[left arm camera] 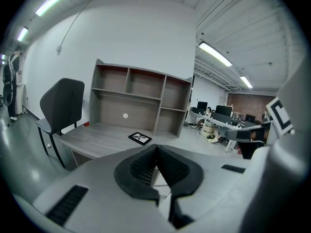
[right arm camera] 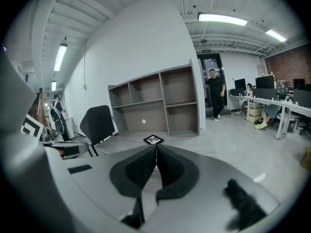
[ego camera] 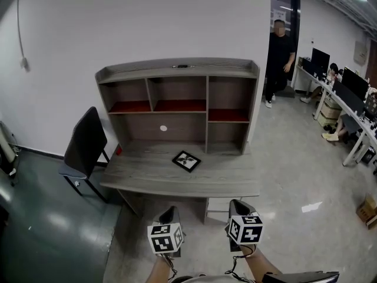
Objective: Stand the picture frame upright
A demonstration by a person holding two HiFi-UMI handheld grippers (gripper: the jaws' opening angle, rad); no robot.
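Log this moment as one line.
stage: pre-grasp | black picture frame: flat on grey wooden desk | left gripper: shut, empty | right gripper: shut, empty

Grey left gripper [ego camera: 170,210] and right gripper [ego camera: 237,204]; black ribbed pads [left arm camera: 141,168], white black-patterned marker cubes [ego camera: 165,238], thin black cables [ego camera: 171,264].

Matt grey wood-grain desk [ego camera: 147,173], glossy polished floor [ego camera: 306,175], black-framed picture frame [ego camera: 186,161] with shiny face.

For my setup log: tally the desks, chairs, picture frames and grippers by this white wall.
Desk with hutch: 1
Black chair: 1
Picture frame: 1
Grippers: 2, left gripper and right gripper
Total: 5
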